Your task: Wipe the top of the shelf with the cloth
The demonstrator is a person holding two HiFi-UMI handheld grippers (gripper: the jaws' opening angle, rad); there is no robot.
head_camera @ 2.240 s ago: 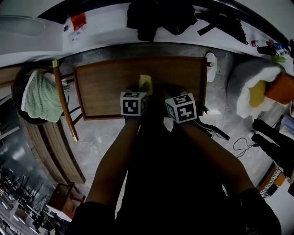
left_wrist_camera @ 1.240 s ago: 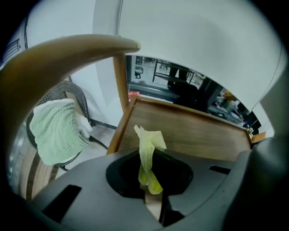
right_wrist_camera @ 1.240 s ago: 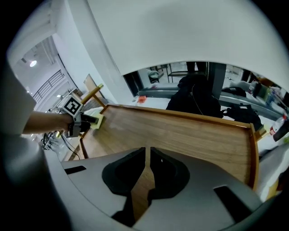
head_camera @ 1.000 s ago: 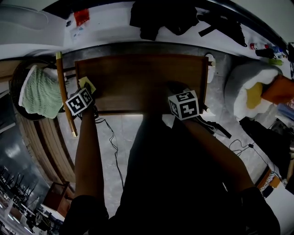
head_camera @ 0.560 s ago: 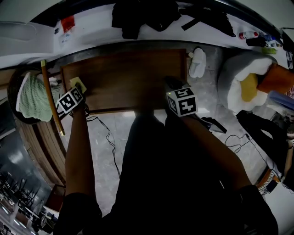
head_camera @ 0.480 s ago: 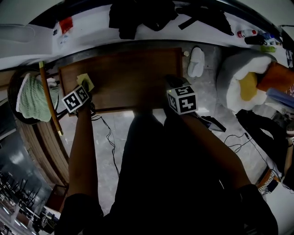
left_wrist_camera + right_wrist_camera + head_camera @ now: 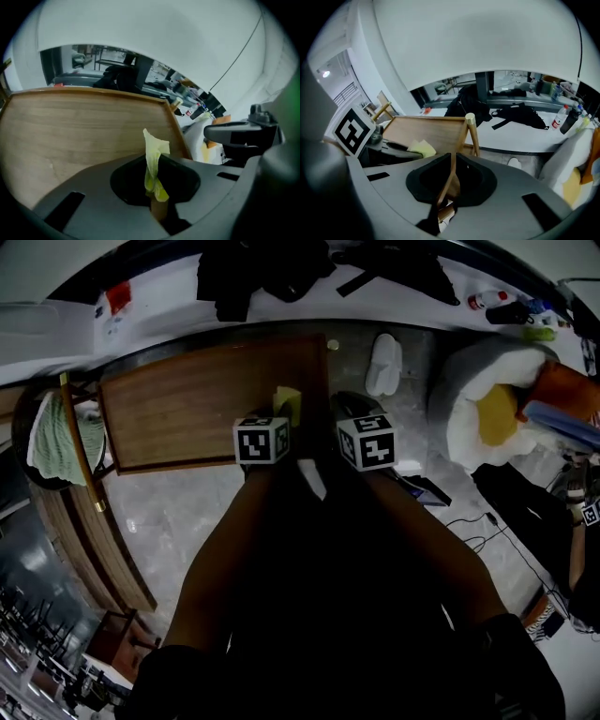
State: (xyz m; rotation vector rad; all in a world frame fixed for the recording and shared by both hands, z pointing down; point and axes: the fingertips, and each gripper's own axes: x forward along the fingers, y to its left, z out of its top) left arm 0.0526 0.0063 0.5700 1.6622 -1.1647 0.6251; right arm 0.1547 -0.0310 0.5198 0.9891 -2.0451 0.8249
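Note:
The brown wooden shelf top lies below me, and its grain fills the left gripper view. My left gripper is shut on a yellow cloth near the top's right end. The cloth stands up between the jaws. From the right gripper view, that cloth rests flat on the wood. My right gripper is at the shelf's right edge. In its own view the right gripper is shut on the shelf's thin wooden side rail, below a brass-capped post.
Black clothing lies on the white counter behind the shelf. A basket with green fabric and a wooden stick stand at the left. A white slipper, a white-and-yellow cushion and floor cables are at the right.
My left gripper has carried the cloth from the shelf top's left end across to its right end. The right gripper has stayed on the right edge.

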